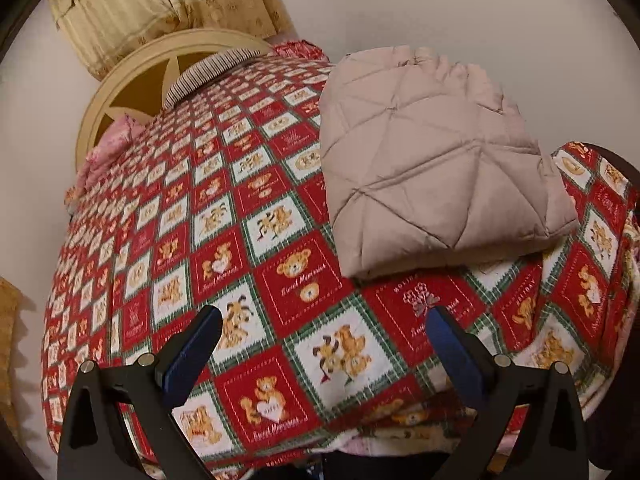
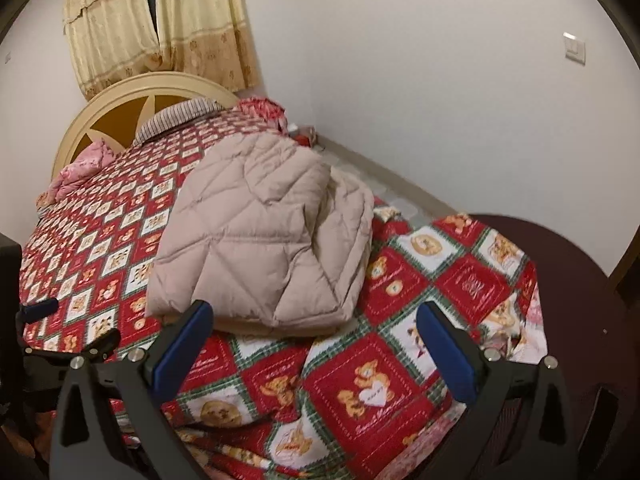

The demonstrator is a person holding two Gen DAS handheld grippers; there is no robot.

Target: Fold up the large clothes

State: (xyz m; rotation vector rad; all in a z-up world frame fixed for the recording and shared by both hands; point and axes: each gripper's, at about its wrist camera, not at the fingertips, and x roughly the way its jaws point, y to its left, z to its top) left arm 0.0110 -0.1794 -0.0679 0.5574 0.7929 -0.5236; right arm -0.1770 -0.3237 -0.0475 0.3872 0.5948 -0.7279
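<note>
1. A beige quilted jacket lies folded into a compact bundle on a bed covered by a red teddy-bear patchwork quilt, near the bed's foot end and toward its right-hand side. The tidy stacked layers suggest the folding is largely done.

2. The left gripper hangs wide open and empty above the quilt, short of the jacket's near edge, its blue-padded fingers apart from the cloth.

3. The right gripper is likewise spread wide and holds nothing. Its left finger overlaps the jacket's near hem in the picture; whether it touches cannot be told.

4. The jacket's near folded edge faces both grippers, likely so a last tuck or lift can start from that side. A looser flap bulges on its right.

5. Open room runs left of the jacket, across bare quilt toward the round cream headboard and the striped pillow.

6. To the right, the quilt drops off the bed edge close to the jacket, with floor and a white wall beyond, so there is little margin there.
</note>
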